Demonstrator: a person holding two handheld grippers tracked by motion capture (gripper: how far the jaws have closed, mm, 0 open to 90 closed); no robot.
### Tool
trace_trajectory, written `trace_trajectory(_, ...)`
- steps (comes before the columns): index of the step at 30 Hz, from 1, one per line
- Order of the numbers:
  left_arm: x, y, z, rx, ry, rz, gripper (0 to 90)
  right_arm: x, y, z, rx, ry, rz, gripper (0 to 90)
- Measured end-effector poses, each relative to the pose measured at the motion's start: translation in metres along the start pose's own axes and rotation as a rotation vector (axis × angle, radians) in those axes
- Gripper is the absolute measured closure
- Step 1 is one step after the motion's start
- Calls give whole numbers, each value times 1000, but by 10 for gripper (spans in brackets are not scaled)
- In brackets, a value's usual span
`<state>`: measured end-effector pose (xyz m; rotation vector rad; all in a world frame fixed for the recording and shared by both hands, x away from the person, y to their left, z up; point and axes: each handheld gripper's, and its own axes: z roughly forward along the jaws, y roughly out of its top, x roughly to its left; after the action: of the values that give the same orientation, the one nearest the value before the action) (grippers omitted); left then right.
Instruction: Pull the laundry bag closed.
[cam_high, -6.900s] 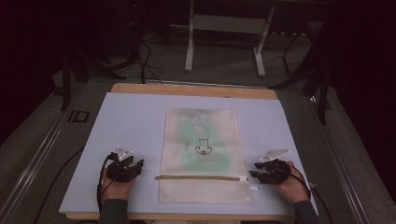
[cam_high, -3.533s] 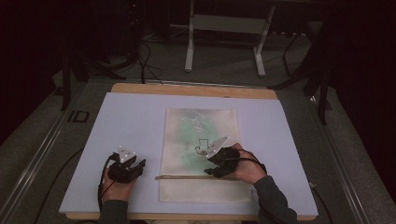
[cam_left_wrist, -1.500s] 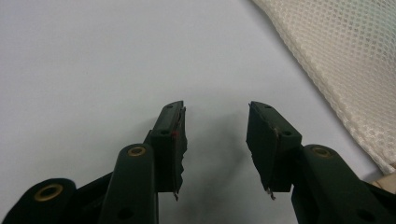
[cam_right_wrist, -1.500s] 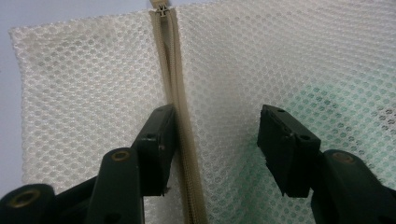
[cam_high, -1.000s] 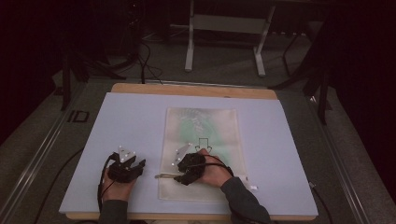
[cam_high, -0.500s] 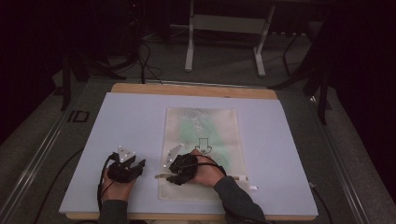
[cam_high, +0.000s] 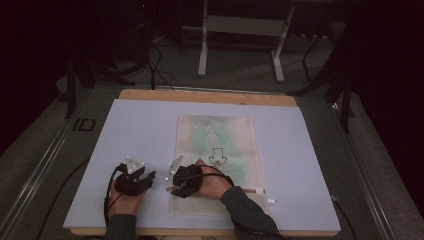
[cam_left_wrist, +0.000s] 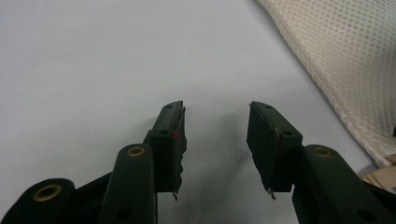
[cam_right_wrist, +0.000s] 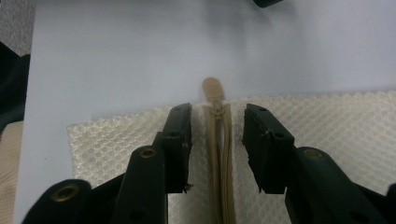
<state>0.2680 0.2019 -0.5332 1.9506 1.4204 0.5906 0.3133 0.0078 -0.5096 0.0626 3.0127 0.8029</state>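
Right gripper (cam_right_wrist: 215, 140), jaws half-spread and just closing astride the tan zipper pull (cam_right_wrist: 214, 93) at the near-left end of the mesh bag (cam_high: 217, 150) on the table (cam_high: 310, 150); next: pinch pull w/o slipping; left gripper (cam_left_wrist: 215, 140) spread, idle.

Pale blue mat (cam_high: 320, 150) under the fingers (cam_left_wrist: 170, 135), on wooden tabletop (cam_high: 210, 96). Far beyond fingers: grey metal stand (cam_high: 240, 25) on floor, black cables (cam_high: 155, 65) to its L. "ID" mark (cam_high: 83, 124) just off mat's L edge.
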Motion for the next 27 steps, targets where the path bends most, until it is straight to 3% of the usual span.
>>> trace_trajectory(13, 3, 0, -1, -5, 2, -12, 559, -4, 20, 7, 28, 28, -1, 643)
trace_trajectory(19, 5, -1, -2, -11, 4, -26, 560, -3, 31, 17, 77, 32, -20, 672)
trace_trajectory(27, 6, -1, -2, -13, 5, -27, 560, -5, 33, 19, 96, 28, -22, 799)
